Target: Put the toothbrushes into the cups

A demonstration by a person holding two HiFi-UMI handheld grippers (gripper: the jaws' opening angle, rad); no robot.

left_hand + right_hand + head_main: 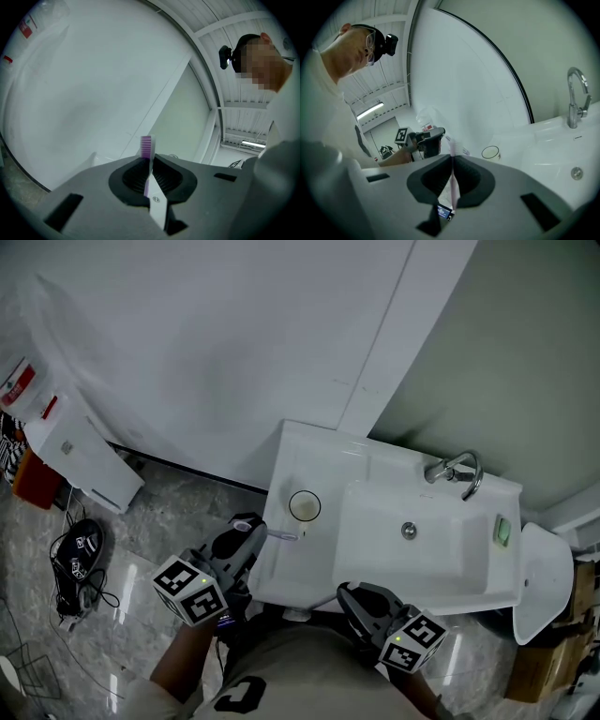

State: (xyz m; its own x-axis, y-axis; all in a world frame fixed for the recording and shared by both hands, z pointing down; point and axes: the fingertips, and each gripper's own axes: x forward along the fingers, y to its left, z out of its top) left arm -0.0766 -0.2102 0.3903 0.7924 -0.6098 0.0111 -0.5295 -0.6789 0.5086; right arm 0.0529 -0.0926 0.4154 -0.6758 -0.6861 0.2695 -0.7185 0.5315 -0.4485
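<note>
A clear cup [305, 506] stands on the white sink's [309, 451] left ledge, and it also shows in the right gripper view as the cup [490, 152]. My left gripper [255, 527] hovers at the ledge's left front edge, shut on a toothbrush [281, 535] with a white handle, whose tip reaches toward the cup. In the left gripper view that toothbrush [146, 146] shows purple bristles above the closed left gripper [149, 171]. My right gripper [359, 601] sits below the sink's front edge. The right gripper [452, 164] is shut on a pale pink toothbrush [453, 180].
The basin has a chrome faucet [457, 470], a drain [409, 531] and a green item [502, 531] on its right rim. A white box [84, 460] stands on the floor at the left beside a black bundle of cables [80, 554]. A white object [544, 582] stands to the sink's right.
</note>
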